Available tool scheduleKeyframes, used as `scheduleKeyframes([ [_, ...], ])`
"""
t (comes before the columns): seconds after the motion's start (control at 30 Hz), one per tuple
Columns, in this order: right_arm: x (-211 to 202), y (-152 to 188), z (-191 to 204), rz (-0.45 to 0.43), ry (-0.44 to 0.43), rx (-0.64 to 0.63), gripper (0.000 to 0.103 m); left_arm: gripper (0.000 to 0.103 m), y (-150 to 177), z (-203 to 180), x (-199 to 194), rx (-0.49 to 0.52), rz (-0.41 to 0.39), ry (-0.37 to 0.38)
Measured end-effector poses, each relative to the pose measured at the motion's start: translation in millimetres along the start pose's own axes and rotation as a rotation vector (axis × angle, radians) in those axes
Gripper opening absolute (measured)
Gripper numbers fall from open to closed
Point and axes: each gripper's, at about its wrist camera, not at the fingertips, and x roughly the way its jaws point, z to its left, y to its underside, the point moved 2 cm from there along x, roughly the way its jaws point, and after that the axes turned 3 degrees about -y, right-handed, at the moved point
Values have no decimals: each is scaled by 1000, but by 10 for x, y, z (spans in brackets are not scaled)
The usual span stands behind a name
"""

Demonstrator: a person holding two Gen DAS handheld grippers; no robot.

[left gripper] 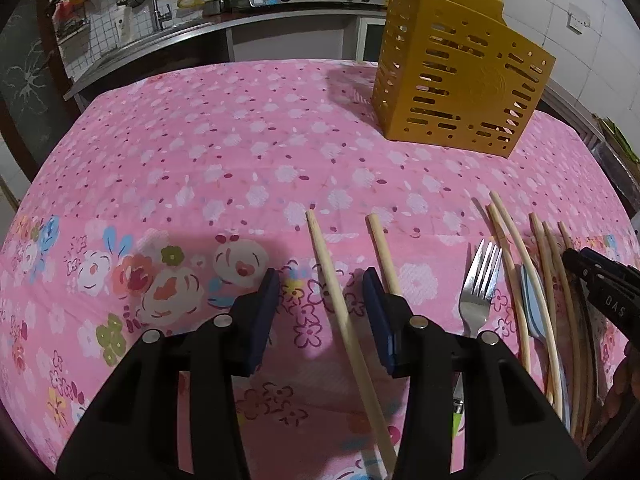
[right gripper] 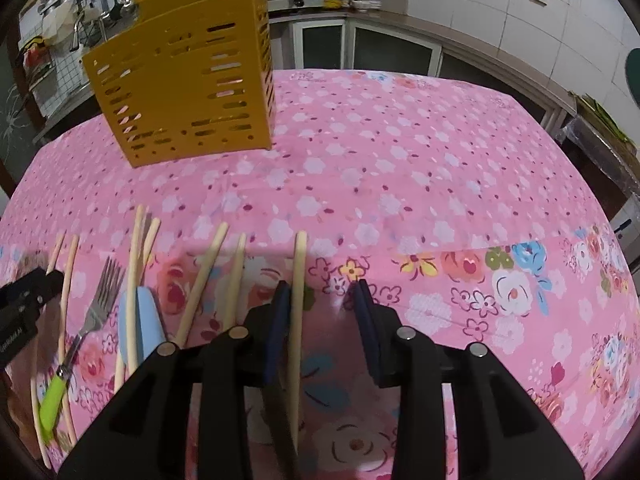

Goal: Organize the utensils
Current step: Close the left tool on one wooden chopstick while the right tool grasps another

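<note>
A yellow slotted utensil holder (left gripper: 460,80) (right gripper: 188,80) stands upright at the back of the pink floral table (left gripper: 200,152). Several pale wooden chopsticks lie near the front edge, along with a fork (left gripper: 478,292) (right gripper: 96,304) with a green handle and a light blue utensil (left gripper: 534,308) (right gripper: 146,320). My left gripper (left gripper: 322,276) is low over the cloth. One chopstick (left gripper: 336,300) lies between its jaws with a gap on both sides. My right gripper (right gripper: 322,286) straddles another chopstick (right gripper: 298,300), which lies against the left pad and well clear of the right pad.
A second chopstick (left gripper: 384,252) runs under my left gripper's right finger. Behind the table runs a kitchen counter (left gripper: 280,8) with a stove, pots and a sink. Cabinets (right gripper: 380,48) and a tiled wall stand to the right. The cloth between the utensils and the holder is bare.
</note>
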Motion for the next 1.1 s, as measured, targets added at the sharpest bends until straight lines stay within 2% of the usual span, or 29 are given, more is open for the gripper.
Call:
scheduleKeyframes([
  [0.07, -3, 18, 5, -14, 6, 0, 31, 42, 13, -16, -3, 5, -8, -11],
  [0.2, -12, 27, 33, -23, -8, -8, 20, 41, 13, -19, -3, -4, -10, -19],
  [0.37, -13, 21, 38, -22, -27, -13, 12, 19, -11, 30, 0, -28, -9, -10],
  [0.47, -11, 1, 27, -14, -38, -10, 8, 11, -40, 32, 13, -29, -8, 0],
  [0.8, -49, -61, -64, 6, -78, 27, 6, 8, -70, 23, -20, -25, 12, 58],
  [1.1, -256, -81, -137, -43, -118, 50, 6, 8, -89, -60, -331, 8, -75, 117],
])
